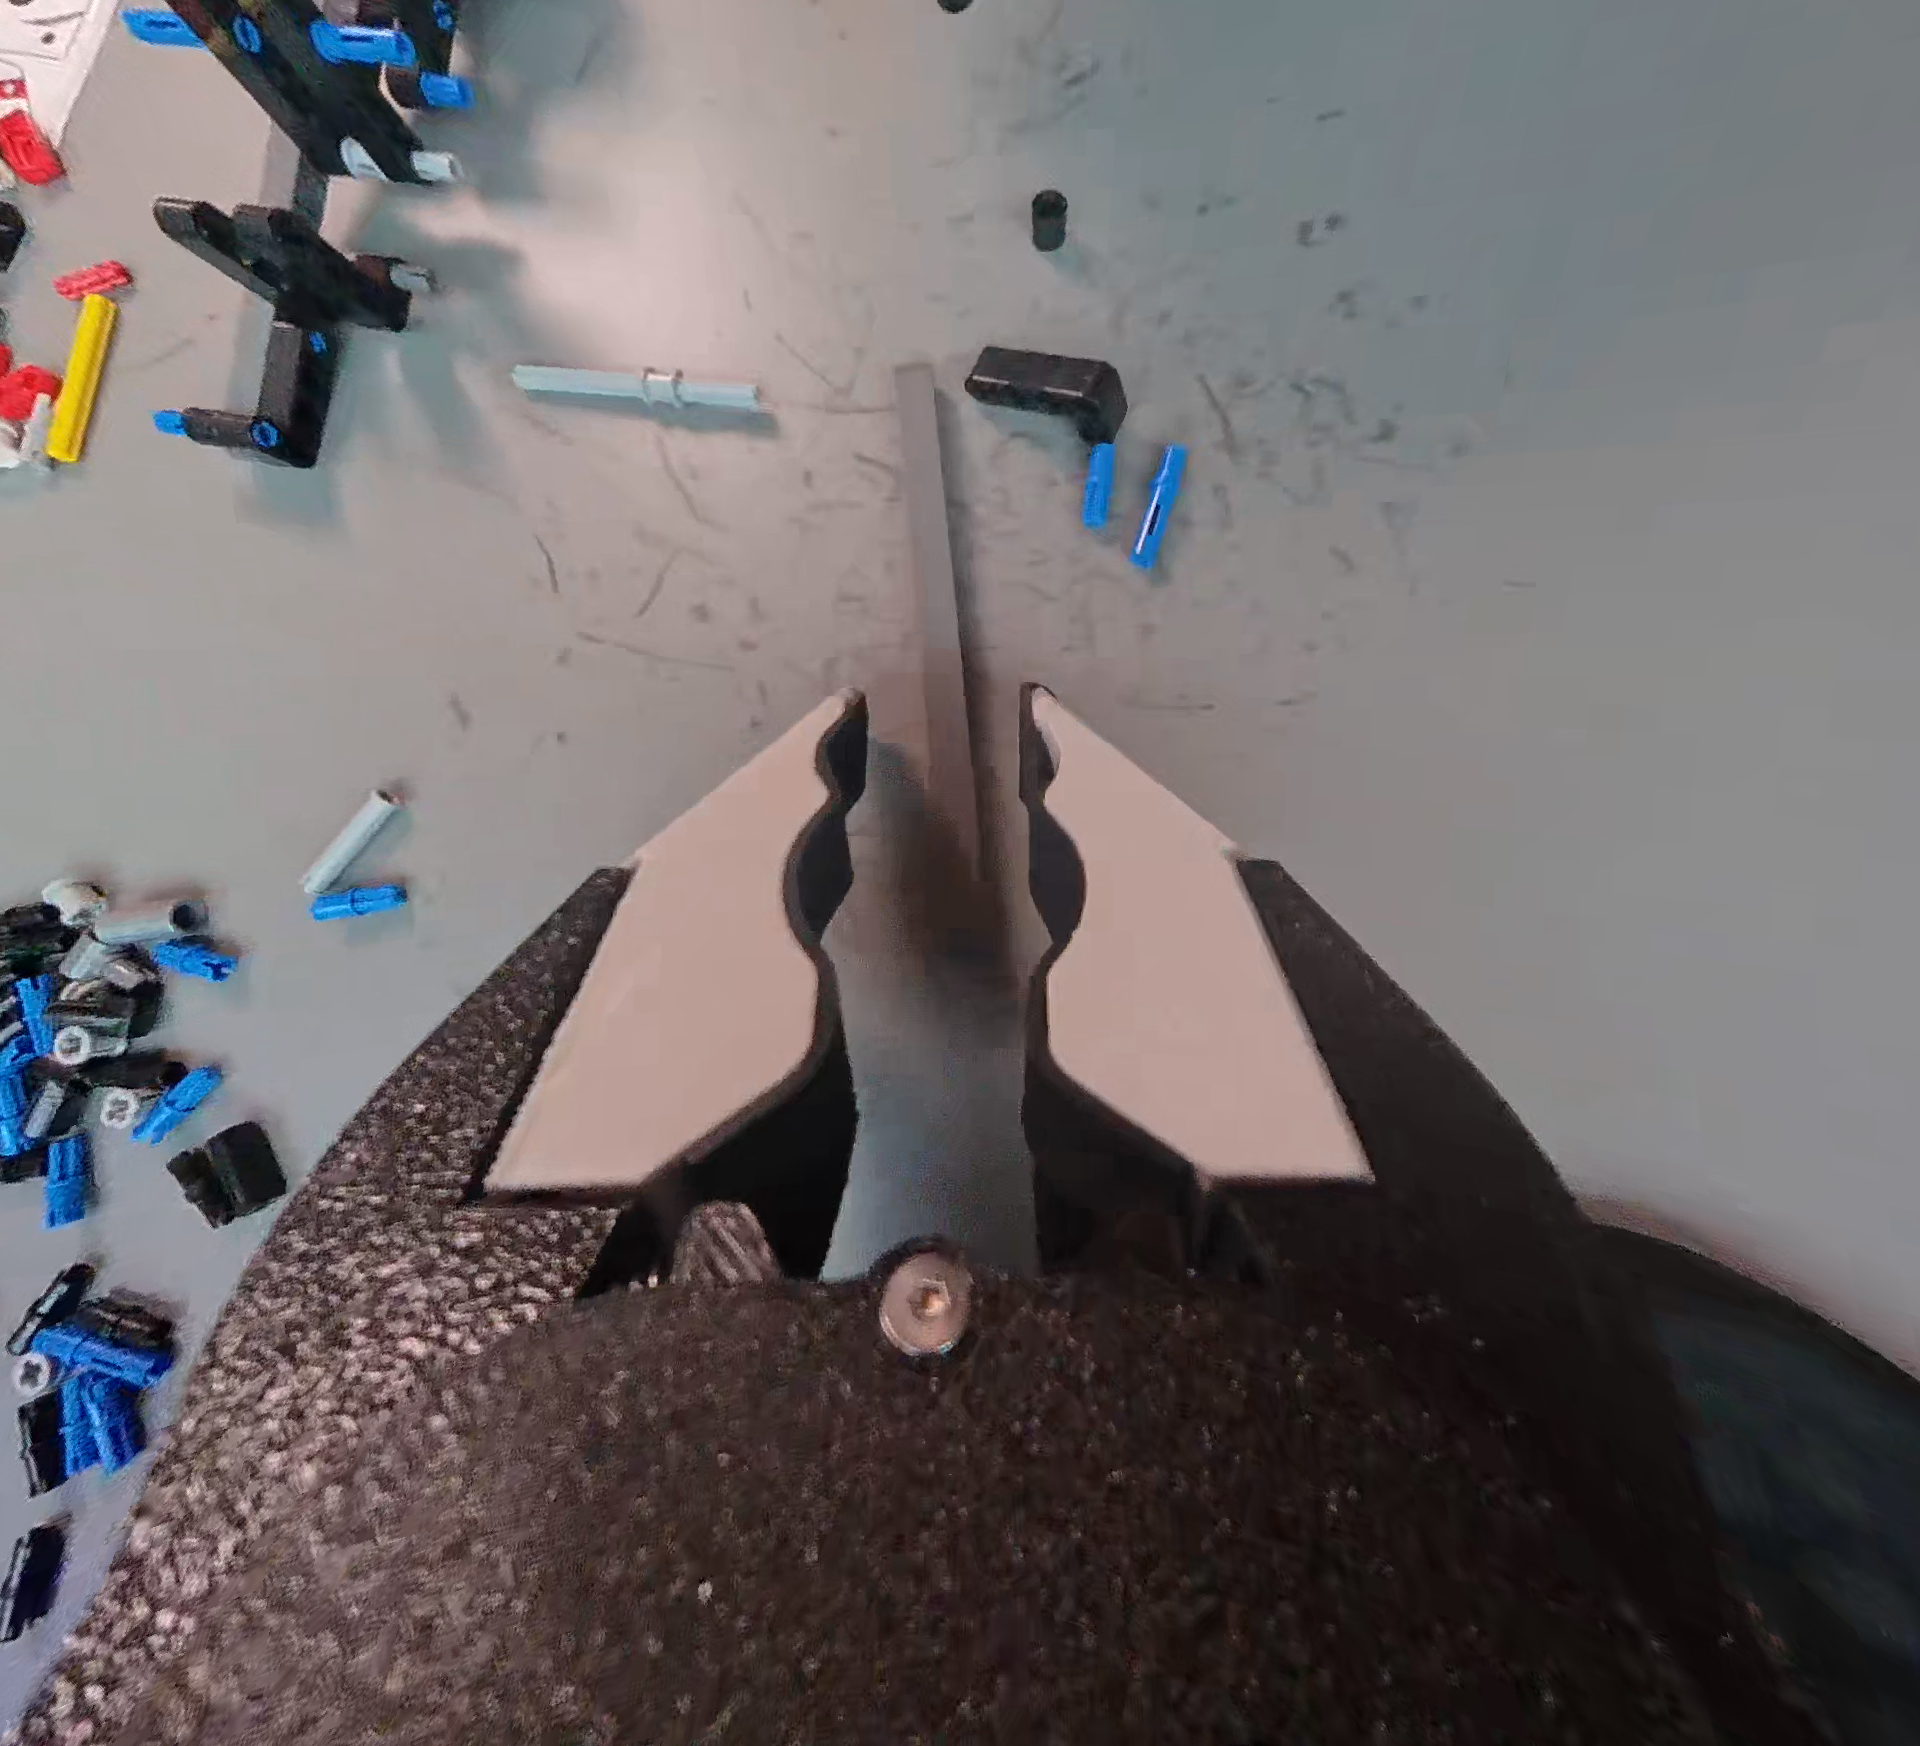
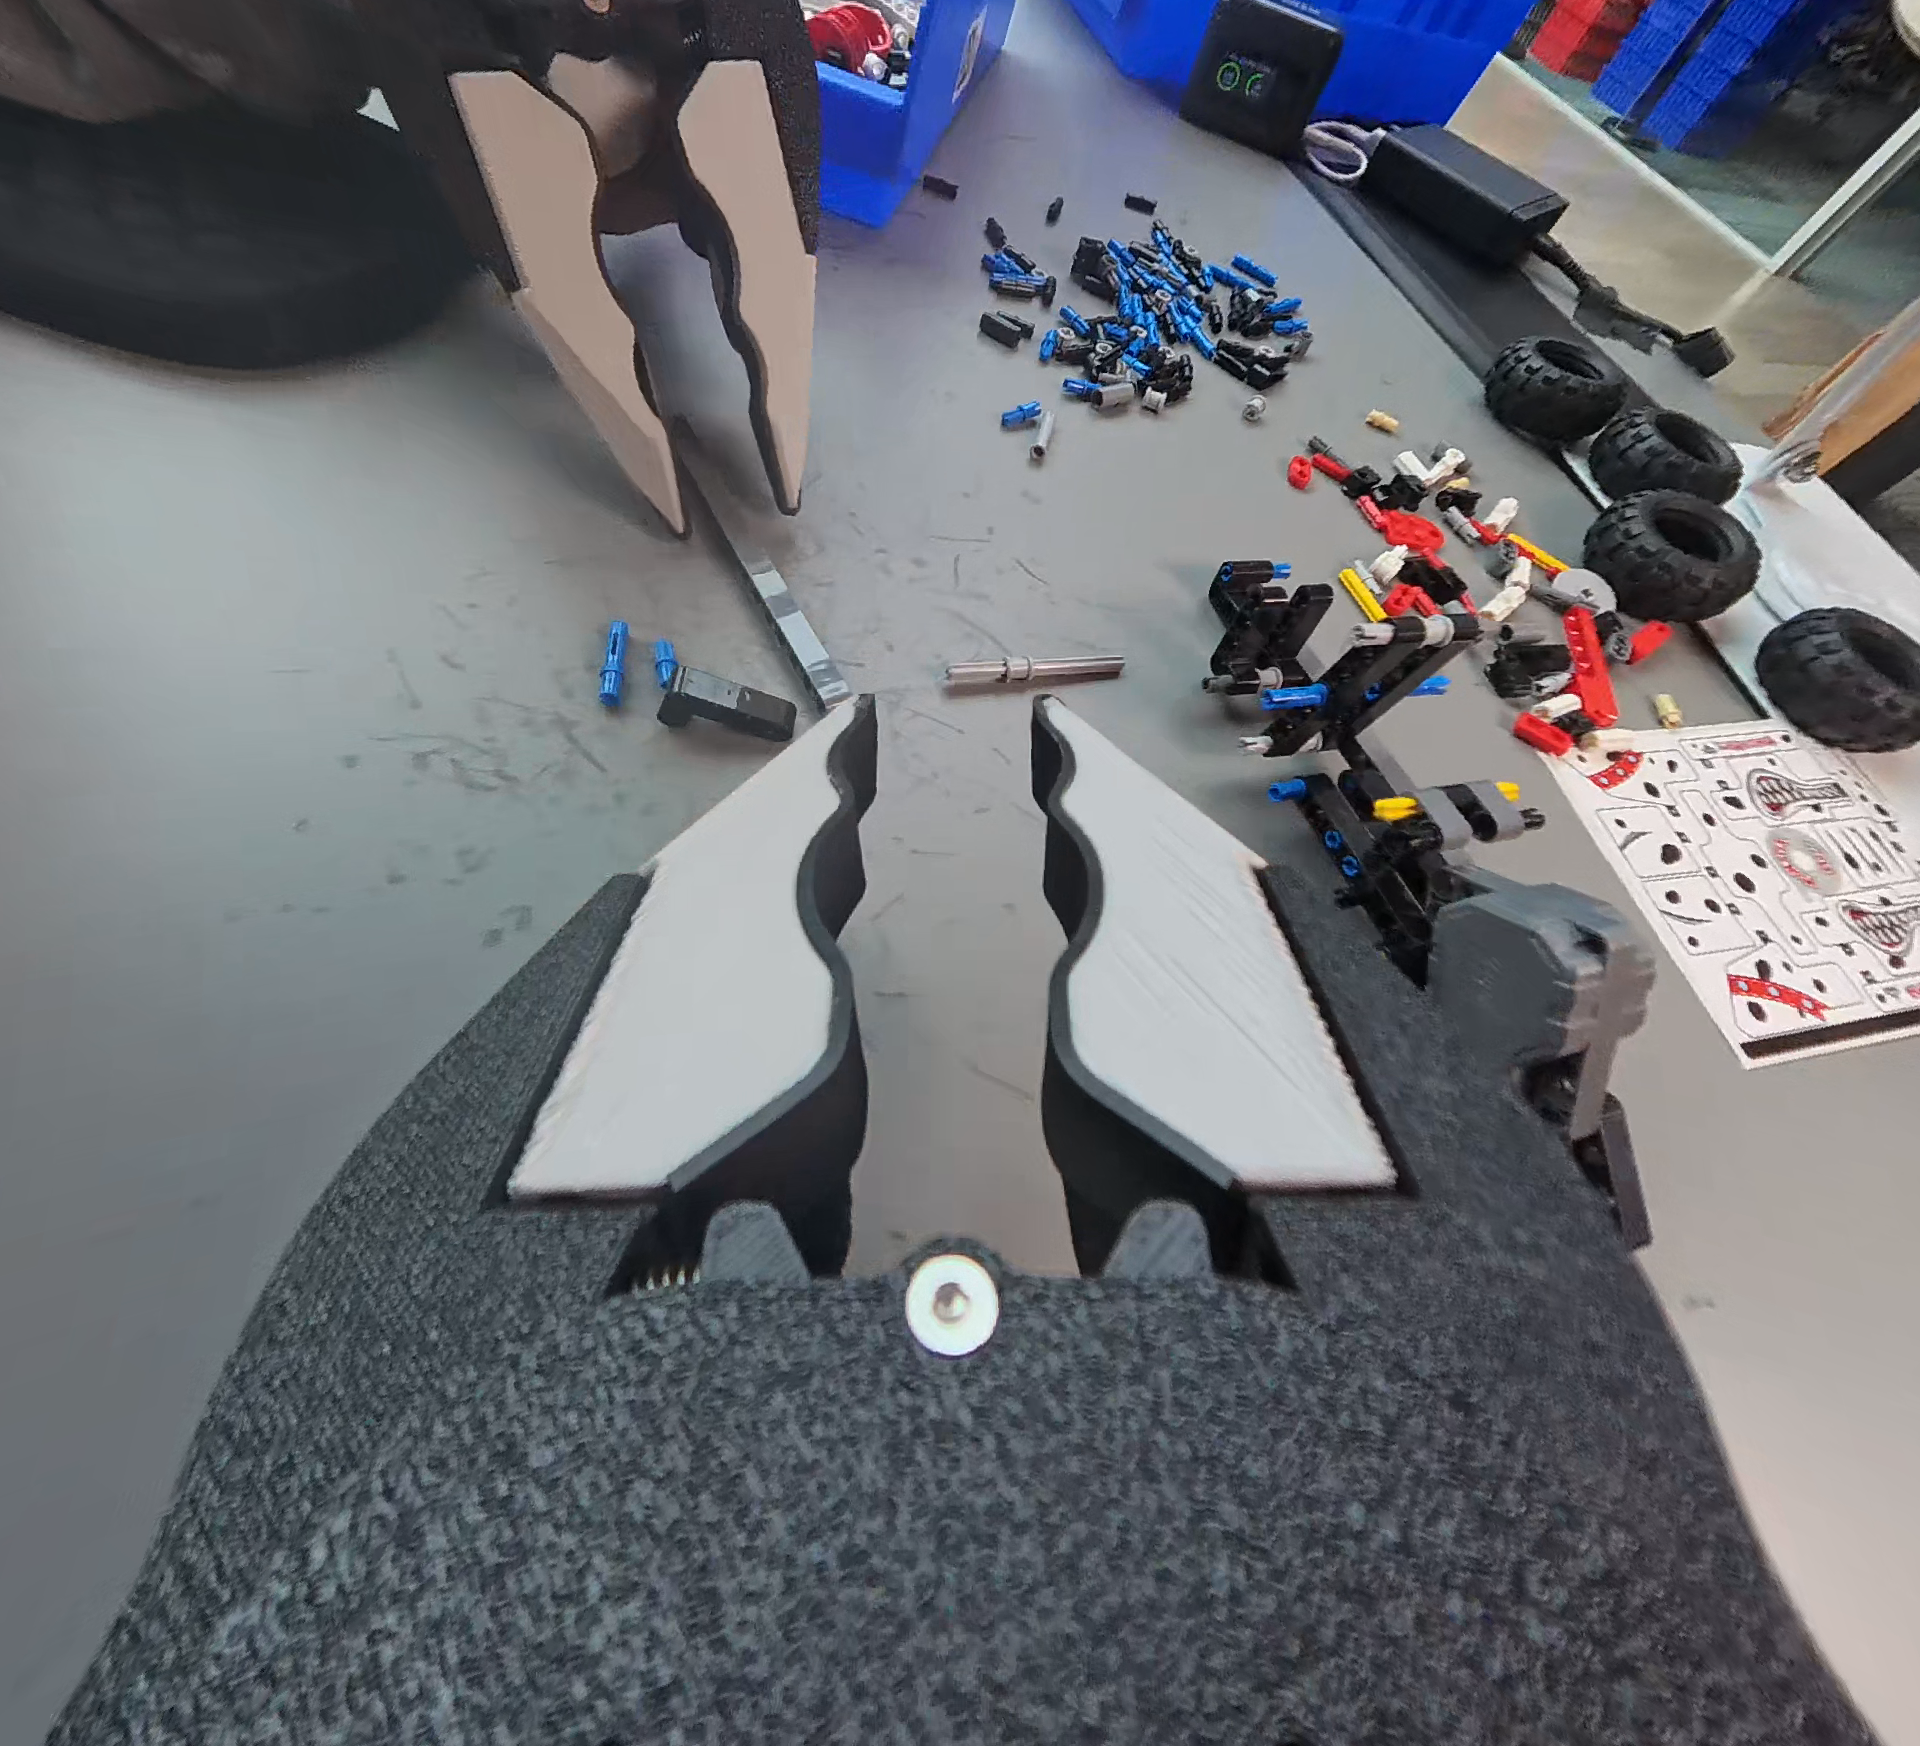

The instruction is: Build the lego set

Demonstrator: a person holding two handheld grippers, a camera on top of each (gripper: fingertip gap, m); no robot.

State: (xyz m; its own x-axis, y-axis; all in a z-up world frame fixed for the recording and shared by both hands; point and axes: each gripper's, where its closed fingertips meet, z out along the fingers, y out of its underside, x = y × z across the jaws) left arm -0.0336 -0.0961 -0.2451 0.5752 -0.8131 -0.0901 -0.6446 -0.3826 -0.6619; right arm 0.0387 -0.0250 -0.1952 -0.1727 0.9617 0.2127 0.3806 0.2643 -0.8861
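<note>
The left gripper [image 1: 943, 709] hangs with its jaws spread over a long flat grey beam [image 1: 940, 553] lying on the grey table [image 1: 1455, 761], straddling it, apparently lined up to pinch it; contact cannot be told. The right gripper [image 2: 954, 709], also spread and empty, hovers near a grey axle rod [image 2: 1034, 670], likely a next part. A black L-shaped piece [image 2: 727, 704] and two blue pins [image 2: 613, 662] lie just beside the beam. The half-built black frame [image 2: 1340, 688] sits to the right, within reach.
</note>
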